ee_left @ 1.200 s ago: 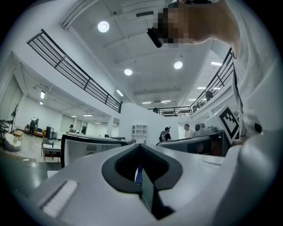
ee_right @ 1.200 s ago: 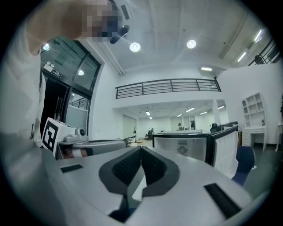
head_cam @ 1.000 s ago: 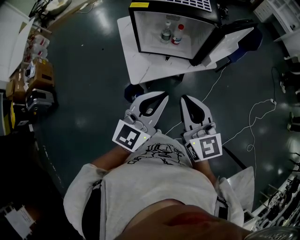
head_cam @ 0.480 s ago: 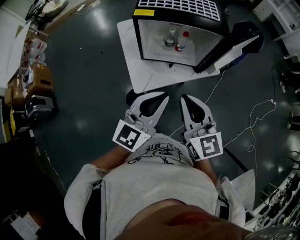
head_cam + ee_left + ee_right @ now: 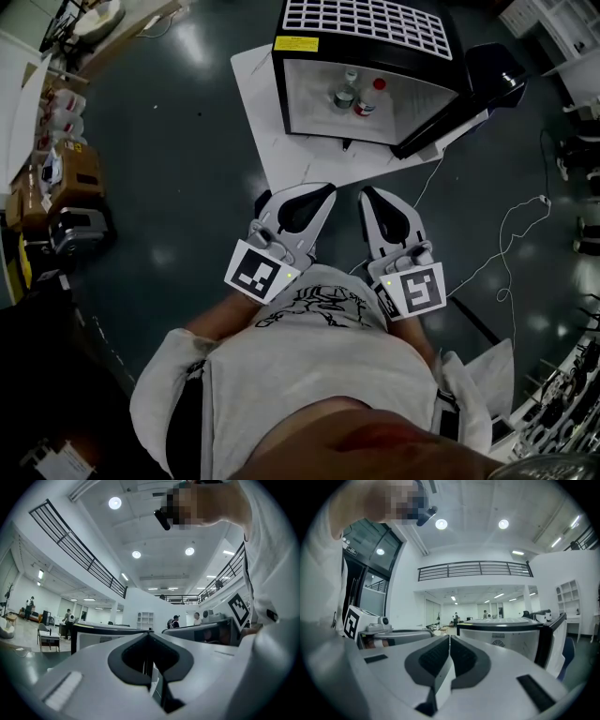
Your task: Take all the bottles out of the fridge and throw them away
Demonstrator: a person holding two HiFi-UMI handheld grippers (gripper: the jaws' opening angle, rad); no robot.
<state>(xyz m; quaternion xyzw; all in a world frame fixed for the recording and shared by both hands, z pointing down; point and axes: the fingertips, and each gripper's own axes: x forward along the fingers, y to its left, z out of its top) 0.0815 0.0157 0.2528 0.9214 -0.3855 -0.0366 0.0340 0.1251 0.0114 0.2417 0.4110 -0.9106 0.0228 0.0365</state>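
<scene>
A black mini fridge (image 5: pixel 375 56) stands on a low white table (image 5: pixel 281 150), with its door (image 5: pixel 469 94) swung open to the right. Inside stand two bottles: a clear one with a green label (image 5: pixel 344 92) and one with a red cap (image 5: pixel 370 98). My left gripper (image 5: pixel 323 190) and right gripper (image 5: pixel 368 195) are held side by side close to my body, short of the table's near edge. Both point level at the fridge, jaws shut with nothing between them. The fridge also shows in the right gripper view (image 5: pixel 506 634) and in the left gripper view (image 5: pixel 98 637).
Cardboard boxes and gear (image 5: pixel 66 178) line the left side of the dark floor. A white cable (image 5: pixel 511 225) trails across the floor to the right of the table. A blue chair (image 5: pixel 511 80) sits behind the open door. Several people stand far off in the hall.
The fridge and table have come nearer in the head view as I walk toward them. Both grippers keep the same pose in front of my body, jaws still shut.
</scene>
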